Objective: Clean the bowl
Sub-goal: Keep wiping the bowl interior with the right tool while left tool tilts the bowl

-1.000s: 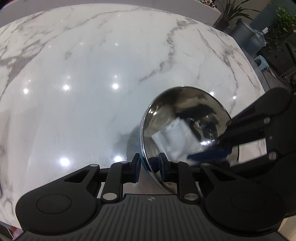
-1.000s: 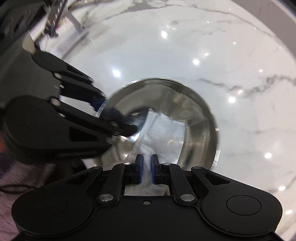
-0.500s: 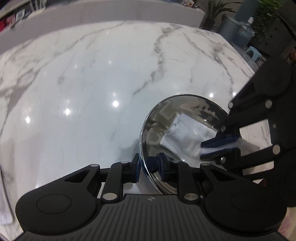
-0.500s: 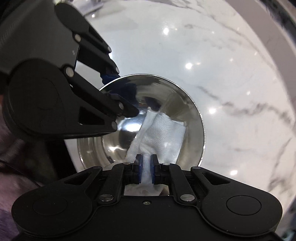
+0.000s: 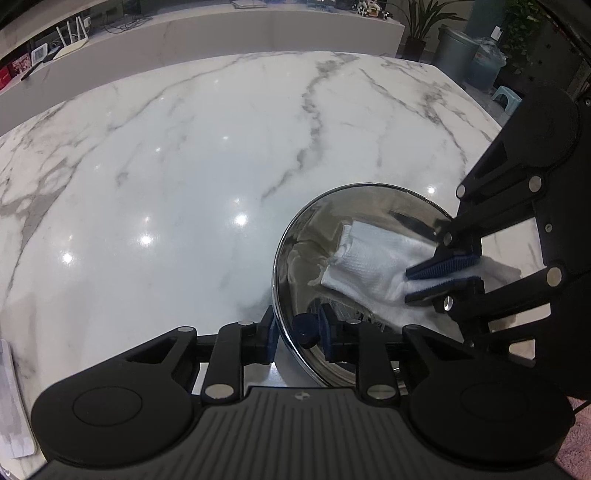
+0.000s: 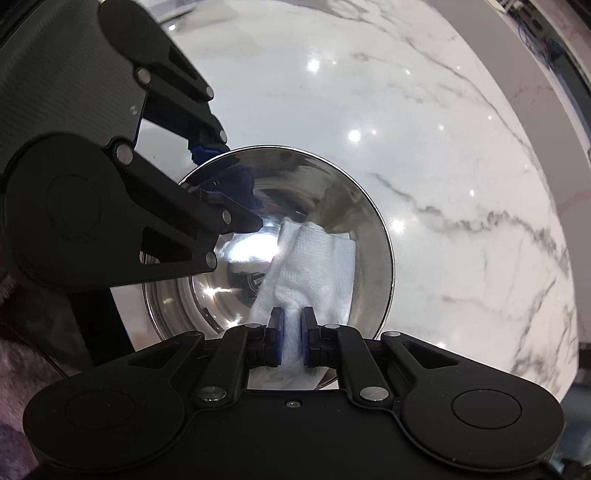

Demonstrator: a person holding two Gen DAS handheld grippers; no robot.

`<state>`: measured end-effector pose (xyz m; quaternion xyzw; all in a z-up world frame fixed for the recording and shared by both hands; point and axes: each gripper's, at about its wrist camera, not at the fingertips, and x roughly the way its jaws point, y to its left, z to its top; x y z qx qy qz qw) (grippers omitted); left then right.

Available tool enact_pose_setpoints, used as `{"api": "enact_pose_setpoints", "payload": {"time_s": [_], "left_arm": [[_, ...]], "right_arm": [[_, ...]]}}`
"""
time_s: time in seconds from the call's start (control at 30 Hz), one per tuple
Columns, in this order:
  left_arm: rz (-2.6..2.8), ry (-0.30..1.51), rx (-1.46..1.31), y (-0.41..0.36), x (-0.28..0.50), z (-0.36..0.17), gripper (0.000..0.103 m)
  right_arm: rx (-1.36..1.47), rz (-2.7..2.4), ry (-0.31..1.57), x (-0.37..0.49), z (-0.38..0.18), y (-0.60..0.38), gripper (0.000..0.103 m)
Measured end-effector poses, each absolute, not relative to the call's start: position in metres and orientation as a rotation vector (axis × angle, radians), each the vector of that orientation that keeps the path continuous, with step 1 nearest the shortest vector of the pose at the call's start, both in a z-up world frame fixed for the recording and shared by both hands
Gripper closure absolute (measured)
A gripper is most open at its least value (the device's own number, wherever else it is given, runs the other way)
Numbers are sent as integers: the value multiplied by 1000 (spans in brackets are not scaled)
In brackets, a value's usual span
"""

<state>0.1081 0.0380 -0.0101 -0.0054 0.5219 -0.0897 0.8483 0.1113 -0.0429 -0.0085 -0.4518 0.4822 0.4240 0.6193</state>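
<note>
A shiny steel bowl (image 5: 306, 236) stands tilted on the white marble table (image 5: 184, 184). My left gripper (image 5: 297, 328) is shut on the bowl's near rim, one pad outside and one inside. My right gripper (image 6: 291, 328) is shut on a folded white cloth (image 6: 317, 262), which lies against the bowl's (image 6: 369, 221) inner wall. In the left wrist view the right gripper (image 5: 439, 280) comes in from the right with the cloth (image 5: 369, 266) in its blue pads. In the right wrist view the left gripper (image 6: 210, 170) clamps the far left rim.
The marble table's far edge meets a white counter (image 5: 221, 29) with small items. Bins, a stool and plants (image 5: 476, 62) stand beyond the table's right corner. A pale flat object (image 5: 11, 402) lies at the table's left near edge.
The cloth has slid along the inside of the bowl with my right gripper, which has drawn back toward the bowl's right rim. The left gripper keeps its hold on the rim.
</note>
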Motion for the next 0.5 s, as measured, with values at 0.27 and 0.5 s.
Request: {"api": "enact_pose_setpoints", "payload": {"time_s": [0.27,0.5], "left_arm": [[-175,1103,-21,38,110,-10,83],[-128,1221,-278,55,108,-18,71]], "right_arm": [[-744,1044,1265,122,-11,-59,95],[-721,1034,1266,115,-14,-65,95]]}}
